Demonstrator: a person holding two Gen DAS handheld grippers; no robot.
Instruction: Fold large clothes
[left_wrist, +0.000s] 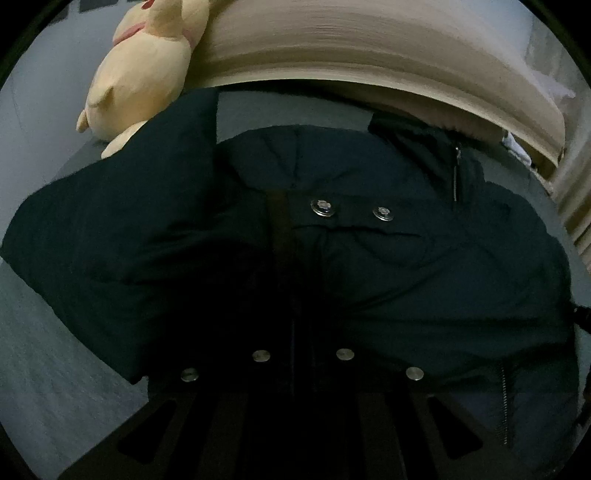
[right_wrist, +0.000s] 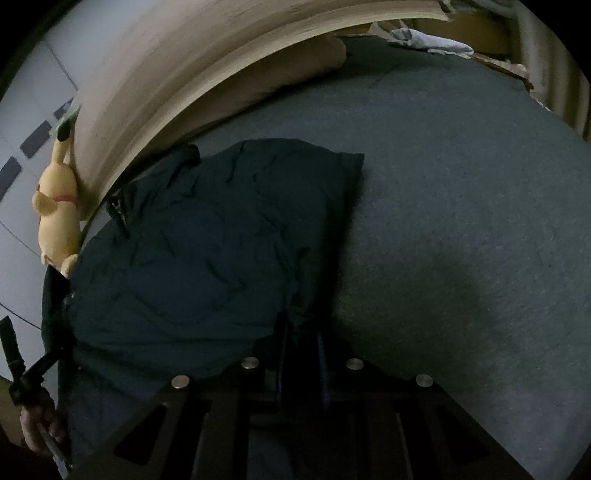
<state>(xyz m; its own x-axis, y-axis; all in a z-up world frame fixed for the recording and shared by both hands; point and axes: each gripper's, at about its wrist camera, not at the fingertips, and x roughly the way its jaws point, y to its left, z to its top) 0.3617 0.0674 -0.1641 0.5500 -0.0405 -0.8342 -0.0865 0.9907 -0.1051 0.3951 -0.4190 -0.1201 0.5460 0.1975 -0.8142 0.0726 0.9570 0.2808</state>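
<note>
The jacket lies on the bed, filling the left half of the right wrist view. The headboard arcs across behind it. A plush toy leans against the headboard at far left, beside the jacket.

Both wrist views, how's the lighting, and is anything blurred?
Left wrist view: dim, the left gripper lost in black against the dark jacket; the headboard streaks with blur. Right wrist view: equally dim, shadow on the grey bedsheet.
</note>
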